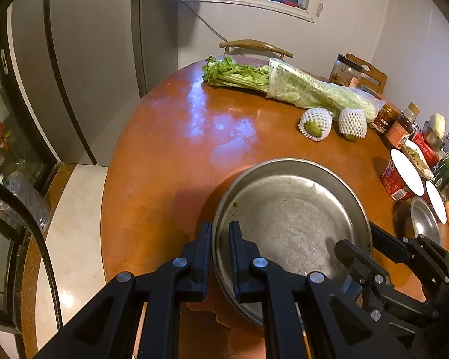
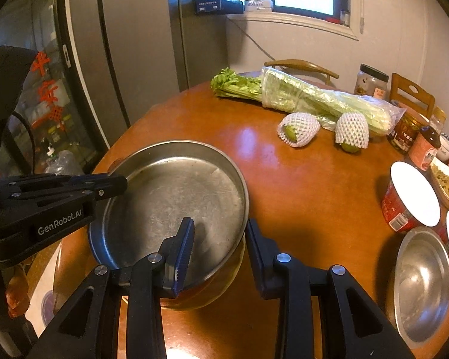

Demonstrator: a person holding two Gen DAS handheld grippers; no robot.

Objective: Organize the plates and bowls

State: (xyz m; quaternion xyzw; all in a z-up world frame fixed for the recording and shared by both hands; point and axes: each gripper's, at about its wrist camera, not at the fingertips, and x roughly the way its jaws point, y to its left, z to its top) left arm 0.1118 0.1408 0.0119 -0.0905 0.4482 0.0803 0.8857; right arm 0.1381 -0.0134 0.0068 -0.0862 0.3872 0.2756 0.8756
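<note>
A large steel basin (image 1: 290,221) sits at the near side of the round wooden table (image 1: 176,137). My left gripper (image 1: 220,236) is shut on the basin's left rim, one finger inside, one outside. My right gripper (image 2: 220,233) straddles the basin's (image 2: 176,200) right rim with its jaws apart, one finger inside and one outside, not pinching. It also shows in the left wrist view (image 1: 362,239). A smaller steel bowl (image 2: 422,284) sits at the right.
Bagged celery (image 1: 287,85) and two net-wrapped fruits (image 1: 315,124) lie at the far side. Jars, bottles, red cups (image 2: 410,203) and a food dish crowd the right edge. A fridge (image 1: 83,59) stands left, chairs behind.
</note>
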